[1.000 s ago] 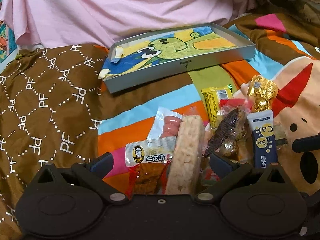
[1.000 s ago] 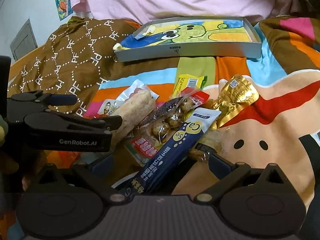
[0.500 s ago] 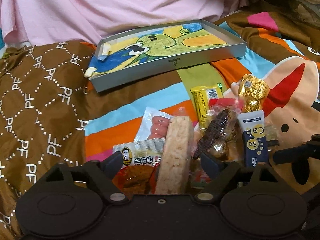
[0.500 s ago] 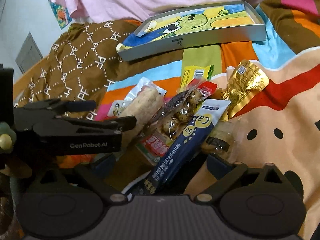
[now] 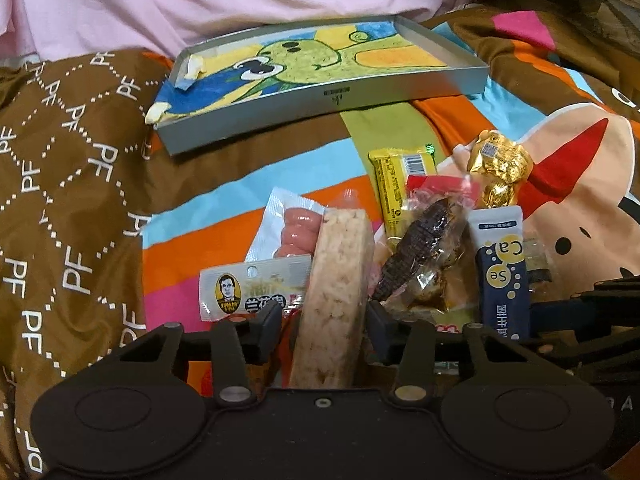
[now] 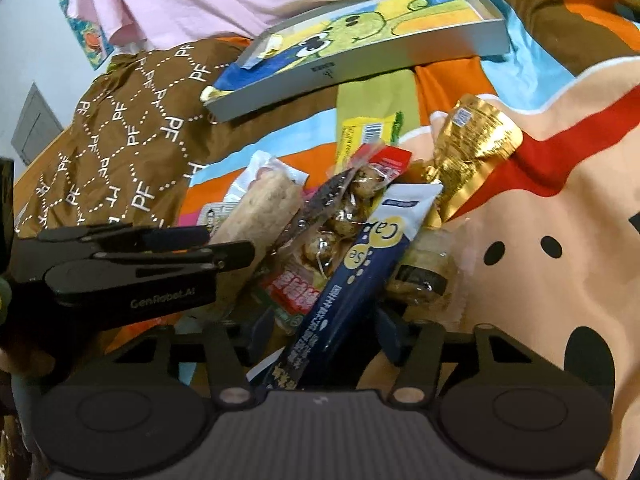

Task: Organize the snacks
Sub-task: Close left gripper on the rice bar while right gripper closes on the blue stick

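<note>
Both grippers are down in the snack pile on the bed and both are closing up. The left gripper (image 5: 324, 312) has the long pale rice-crisp bar (image 5: 340, 280) standing between its fingers; the right-hand pad looks about on the wrapper while the left pad still shows a sliver of gap, so I'd call it nearly pinched but not squeezed yet. The right gripper (image 6: 324, 324) has the dark blue stick pack (image 6: 360, 276) running diagonally through its jaws, which sit noticeably wider than the pack, so no real grip there. That pack has "Ca" and "Se" in yellow circles plus white Chinese text I can't make out. The side of the left gripper reads "GenRobot.AI" in the right wrist view. Next to the bar there's a silver-topped packet (image 5: 256, 292) with a cartoon portrait of a man and Chinese characters, and behind it a clear pack of pink sausages (image 5: 296, 232). The rest of the heap: a yellow wrapper (image 5: 394, 184) with a barcode, a crinkly gold foil pouch (image 5: 500, 168) with a small printed label, and a clear bag of dark brown stuff (image 5: 424, 256). The grey tray (image 5: 320, 108), lined with a green cartoon-creature drawing, sits farther up the striped bedspread (image 5: 224, 220), well apart from the pile, near the pink sheet (image 5: 200, 0). The brown cover (image 5: 72, 184) toward the left edge of the bed is printed with "PF" all over.
</note>
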`<state>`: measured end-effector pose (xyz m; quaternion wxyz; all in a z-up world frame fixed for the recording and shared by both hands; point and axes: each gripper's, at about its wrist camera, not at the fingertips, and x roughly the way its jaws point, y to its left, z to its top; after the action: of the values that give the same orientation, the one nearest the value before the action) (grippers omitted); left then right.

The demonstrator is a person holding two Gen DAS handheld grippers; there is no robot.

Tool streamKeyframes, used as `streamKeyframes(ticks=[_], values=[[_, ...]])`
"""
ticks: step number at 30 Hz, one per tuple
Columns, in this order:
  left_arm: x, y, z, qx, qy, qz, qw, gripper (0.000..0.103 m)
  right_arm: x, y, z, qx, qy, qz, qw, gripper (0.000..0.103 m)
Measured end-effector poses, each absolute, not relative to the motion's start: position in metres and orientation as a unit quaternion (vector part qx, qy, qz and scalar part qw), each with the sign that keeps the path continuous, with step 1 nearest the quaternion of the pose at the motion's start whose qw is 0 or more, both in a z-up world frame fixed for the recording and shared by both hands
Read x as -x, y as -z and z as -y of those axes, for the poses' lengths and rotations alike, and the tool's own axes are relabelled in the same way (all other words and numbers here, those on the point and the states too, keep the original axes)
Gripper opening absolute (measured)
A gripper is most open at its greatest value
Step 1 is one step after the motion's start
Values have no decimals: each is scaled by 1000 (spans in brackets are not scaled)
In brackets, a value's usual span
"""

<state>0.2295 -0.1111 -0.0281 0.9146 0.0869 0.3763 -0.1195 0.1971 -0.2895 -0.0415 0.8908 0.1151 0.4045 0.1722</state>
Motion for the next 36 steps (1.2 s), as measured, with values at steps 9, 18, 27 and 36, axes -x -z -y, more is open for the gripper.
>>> streamKeyframes(ticks=[9,18,27,36], values=[[-229,31,116,-86,110,-384,913,37,-200,41,289,-115,-164,-398,895,36],[-228,31,118,-90,110,-382,913,36,-200,39,286,-110,-170,-388,899,27],[-233,33,119,-99,113,-389,909,37,-206,42,285,-120,-183,-391,894,31],[-237,31,122,-107,116,-407,900,33,-215,53,290,-154,-177,-413,880,26]])
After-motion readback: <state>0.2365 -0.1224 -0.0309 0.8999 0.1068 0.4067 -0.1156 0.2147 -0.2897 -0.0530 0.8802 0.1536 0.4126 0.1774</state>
